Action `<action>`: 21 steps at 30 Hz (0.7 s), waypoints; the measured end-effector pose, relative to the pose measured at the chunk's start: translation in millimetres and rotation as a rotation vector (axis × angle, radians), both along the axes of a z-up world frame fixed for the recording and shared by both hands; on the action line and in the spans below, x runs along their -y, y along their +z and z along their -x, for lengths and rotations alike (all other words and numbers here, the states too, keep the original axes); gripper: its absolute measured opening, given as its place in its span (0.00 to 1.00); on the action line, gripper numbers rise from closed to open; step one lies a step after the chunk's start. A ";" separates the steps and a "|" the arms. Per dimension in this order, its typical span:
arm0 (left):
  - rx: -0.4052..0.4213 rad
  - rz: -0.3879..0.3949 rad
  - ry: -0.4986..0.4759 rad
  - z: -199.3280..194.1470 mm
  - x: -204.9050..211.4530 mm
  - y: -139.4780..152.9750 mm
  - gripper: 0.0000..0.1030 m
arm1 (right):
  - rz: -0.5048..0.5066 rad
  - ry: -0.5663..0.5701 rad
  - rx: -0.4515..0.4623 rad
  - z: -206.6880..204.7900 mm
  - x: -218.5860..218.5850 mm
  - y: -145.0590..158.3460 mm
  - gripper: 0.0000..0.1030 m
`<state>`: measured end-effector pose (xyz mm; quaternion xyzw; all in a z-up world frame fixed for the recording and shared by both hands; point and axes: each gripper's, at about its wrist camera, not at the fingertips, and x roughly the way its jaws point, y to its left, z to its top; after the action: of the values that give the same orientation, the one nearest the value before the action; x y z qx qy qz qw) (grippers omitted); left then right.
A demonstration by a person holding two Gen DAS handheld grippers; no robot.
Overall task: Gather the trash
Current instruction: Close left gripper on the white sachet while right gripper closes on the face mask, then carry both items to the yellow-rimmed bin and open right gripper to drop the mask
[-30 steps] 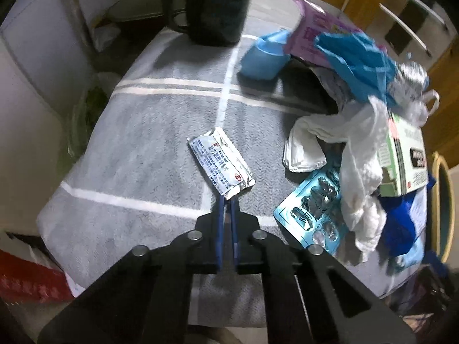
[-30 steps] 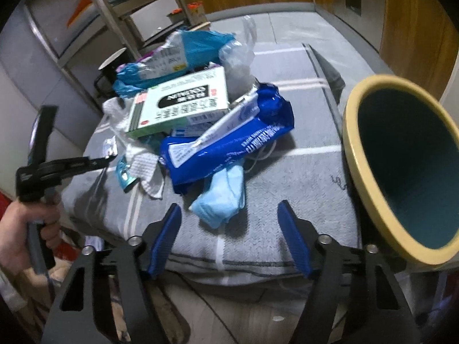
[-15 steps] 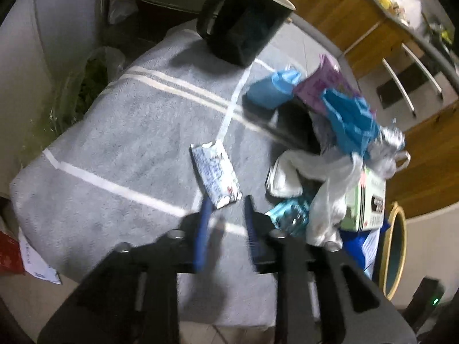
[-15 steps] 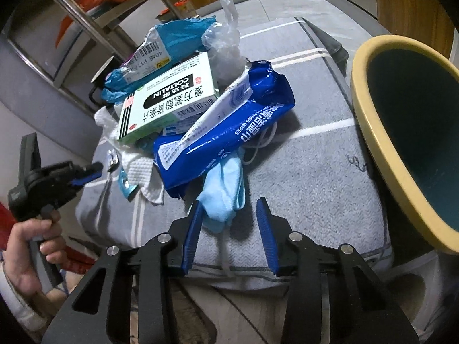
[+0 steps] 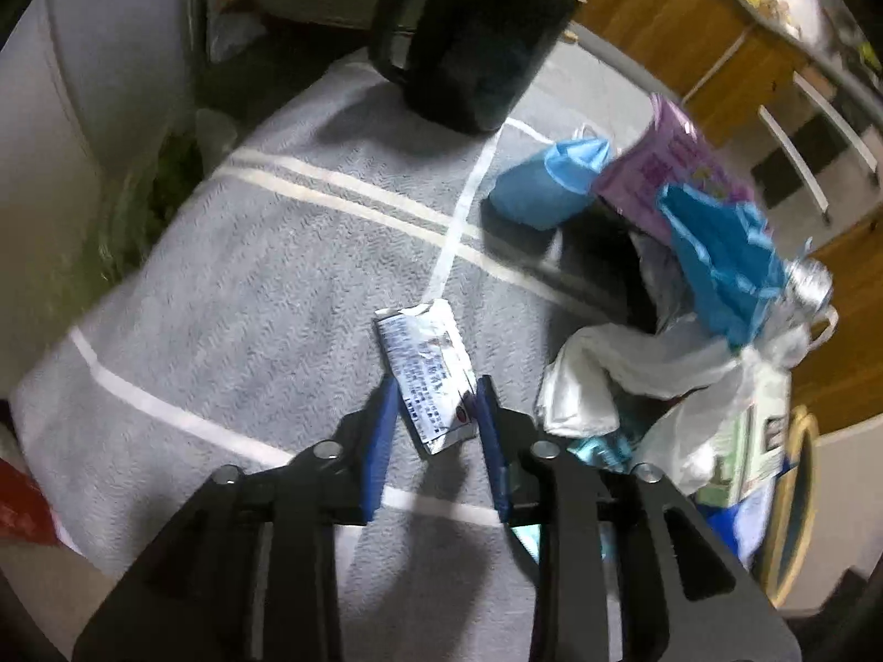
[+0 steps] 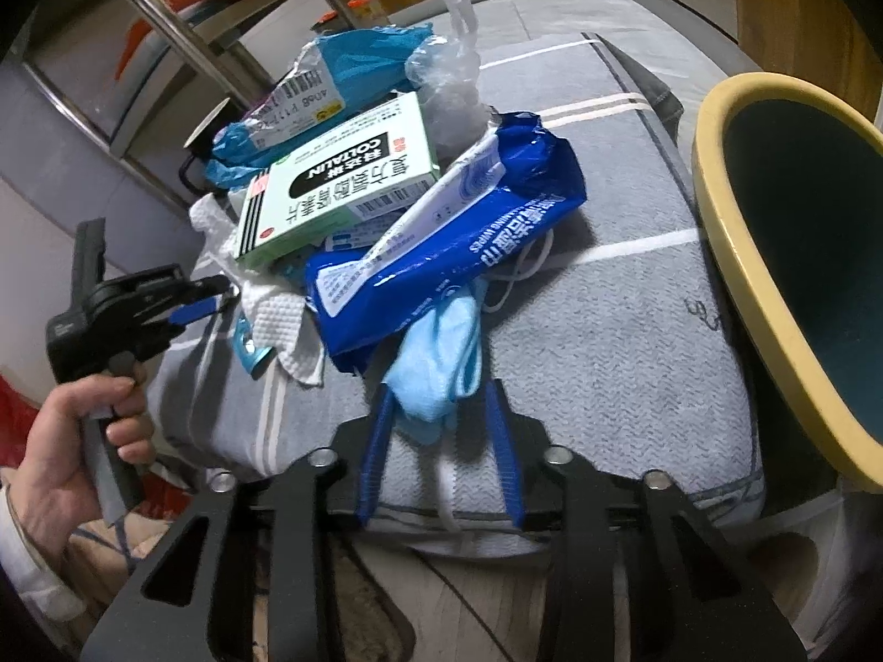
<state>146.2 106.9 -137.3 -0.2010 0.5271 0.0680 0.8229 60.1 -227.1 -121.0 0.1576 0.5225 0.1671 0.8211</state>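
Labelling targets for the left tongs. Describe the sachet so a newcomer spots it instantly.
On the grey striped cloth, look in front of the black mug, left of the trash pile. The sachet lies flat and alone between the open left tongs: small, white, printed, with one torn end, unlike the heaped wrappers beside it.

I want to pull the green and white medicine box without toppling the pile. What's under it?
The medicine box rests tilted on crumpled white paper towel and overlaps the blue wipes pack at its lower right edge. Whatever lies beneath its middle is covered.
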 end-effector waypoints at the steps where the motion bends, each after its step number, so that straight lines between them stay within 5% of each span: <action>1: -0.002 -0.013 -0.004 -0.2 1.4 -0.5 0.19 | -0.004 0.005 0.004 0.6 -0.7 1.0 0.22; 14: 0.004 0.126 0.122 25.0 -22.0 11.7 0.12 | -0.123 0.019 0.015 10.0 2.7 27.7 0.11; 21: 0.077 0.146 0.077 37.9 -10.7 42.6 0.12 | -0.154 0.043 0.055 16.8 2.0 51.9 0.11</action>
<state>108.4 117.6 -94.7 -0.2830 0.4906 0.0532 0.8224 43.3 -229.0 -69.1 0.2044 0.4888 0.2284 0.8168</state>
